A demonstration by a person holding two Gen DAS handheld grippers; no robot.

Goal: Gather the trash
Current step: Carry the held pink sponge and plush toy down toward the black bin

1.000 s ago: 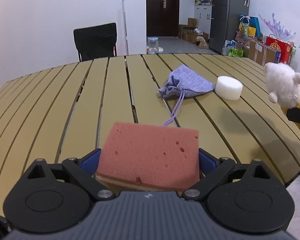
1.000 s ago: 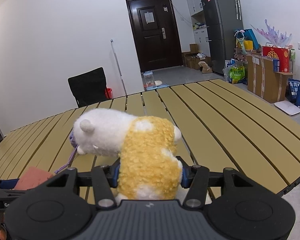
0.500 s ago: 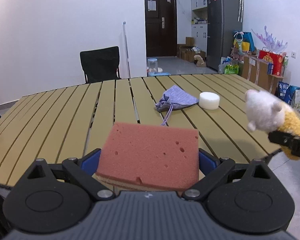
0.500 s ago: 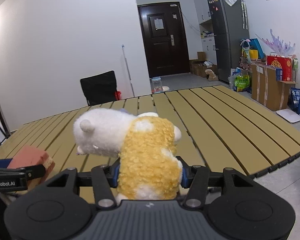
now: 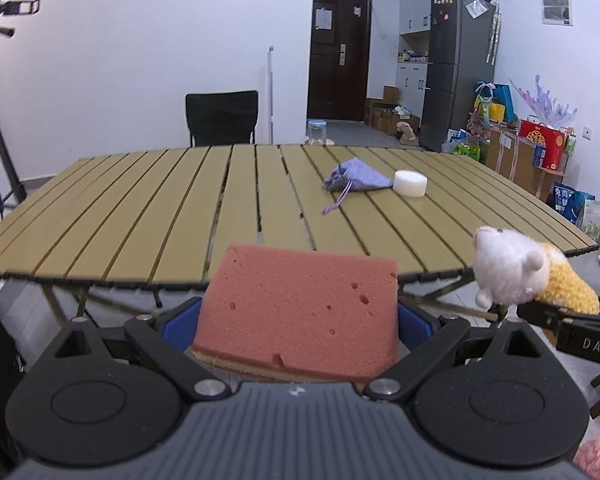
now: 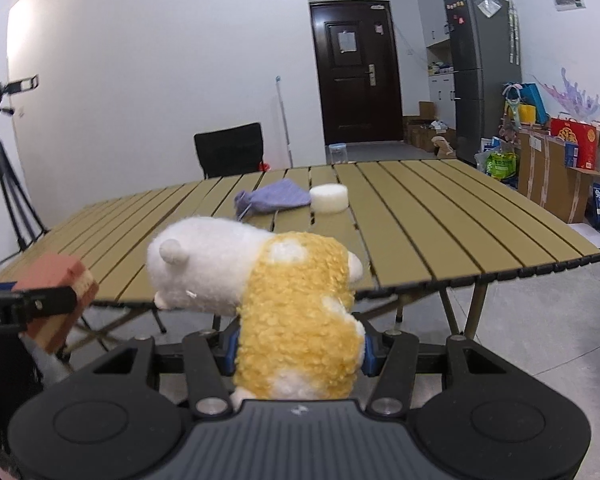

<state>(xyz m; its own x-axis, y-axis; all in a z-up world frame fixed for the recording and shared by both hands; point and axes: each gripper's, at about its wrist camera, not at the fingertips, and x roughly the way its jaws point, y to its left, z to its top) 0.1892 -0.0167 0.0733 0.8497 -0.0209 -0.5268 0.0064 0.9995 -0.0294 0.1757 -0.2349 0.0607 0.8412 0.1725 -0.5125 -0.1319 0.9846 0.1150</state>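
The left gripper is squeezing a pink sponge between its two blue pads, and the sponge sits flat and sticks out in front, off the near edge of the tabletop. The sponge looks very light and squishy, with little holes in it, so holding it by its two sides works well and it should not slip. The right gripper is closed around the yellow tummy of a soft toy, whose white head hangs out to the left. The toy looks fluffy and light, and its fat middle is the best place to hold, because the head and ears would just bend. A purple pouch lies on the tabletop, right beside a white round block. The pouch is floppy cloth, so pinching a bunched fold would probably be easiest. The block looks firm and could be held by its round sides.
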